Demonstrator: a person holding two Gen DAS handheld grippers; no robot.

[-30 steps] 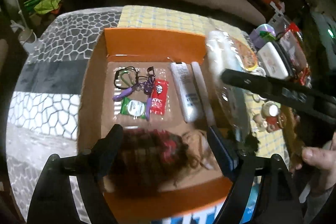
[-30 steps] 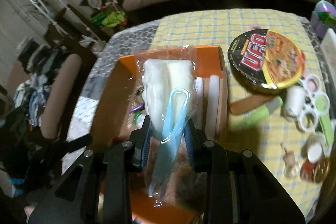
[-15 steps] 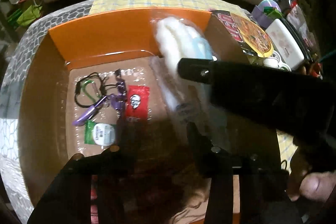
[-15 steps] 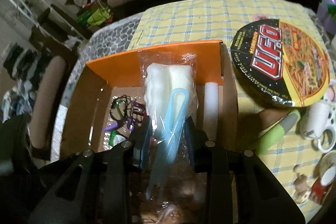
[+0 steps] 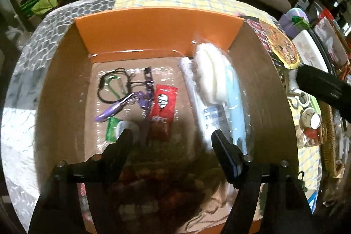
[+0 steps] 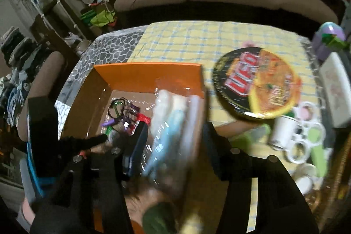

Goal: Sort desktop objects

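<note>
Clear packet (image 5: 216, 82): white pad, pale-blue handle inside.

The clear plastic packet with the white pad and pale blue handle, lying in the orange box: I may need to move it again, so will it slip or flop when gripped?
The clear plastic packet with the white pad and pale blue handle shines, so its film probably slides against the pads. Loose film at its edges would likely crumple. The handle inside looks rigid, so a grip there should hold steadier.

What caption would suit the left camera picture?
Open left gripper above an orange box holding a bagged sponge brush and a ketchup packet.
</note>
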